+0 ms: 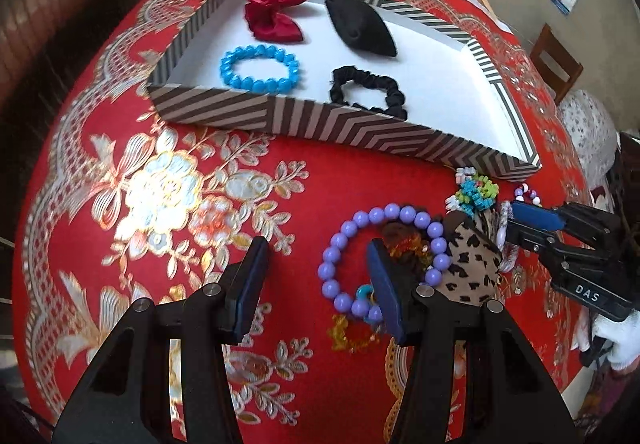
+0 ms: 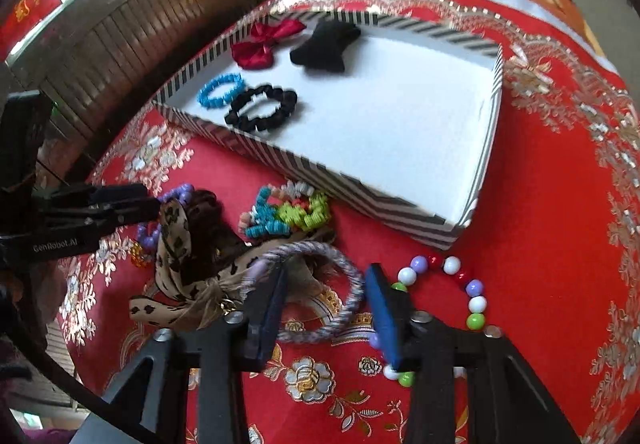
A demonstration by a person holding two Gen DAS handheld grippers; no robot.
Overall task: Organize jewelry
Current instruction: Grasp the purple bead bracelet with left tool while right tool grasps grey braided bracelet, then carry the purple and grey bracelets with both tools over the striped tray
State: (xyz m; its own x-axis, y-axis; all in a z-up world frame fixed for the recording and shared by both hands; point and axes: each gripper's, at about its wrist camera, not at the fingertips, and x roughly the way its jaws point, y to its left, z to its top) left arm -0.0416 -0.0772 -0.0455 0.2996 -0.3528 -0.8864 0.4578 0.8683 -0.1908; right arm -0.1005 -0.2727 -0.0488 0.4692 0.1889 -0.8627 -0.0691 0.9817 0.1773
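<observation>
1. Our left gripper (image 1: 316,280) hangs with its blue-padded fingers wide apart over the red brocade tablecloth (image 1: 168,179), gripping nothing; its right finger stands inside the ring of the purple round-bead bracelet (image 1: 384,256).
2. Our right gripper (image 2: 326,312) holds its fingers partly apart, straddling one side of the grey-lilac twisted-cord bangle (image 2: 320,284); the pads do not visibly press on it.
3. The shallow striped cardboard tray with a white floor (image 2: 320,167) sits farther back on the cloth.
4. Inside it, at its left end, lie a red satin bow (image 1: 272,9), a black fabric bow (image 1: 360,27), a blue faceted-bead bracelet (image 1: 260,67) and a black fabric scrunchie (image 1: 368,91).
5. Outside the tray, near its front wall, lies a multicoloured bracelet of small turquoise, green and pink pieces (image 2: 288,215).
6. A leopard-print ribbon bow (image 2: 180,268) lies beside the bangle, overlapping the purple bracelet.
7. A loop of white, lilac, red and green round beads (image 2: 460,284) lies to the right of our right gripper.
</observation>
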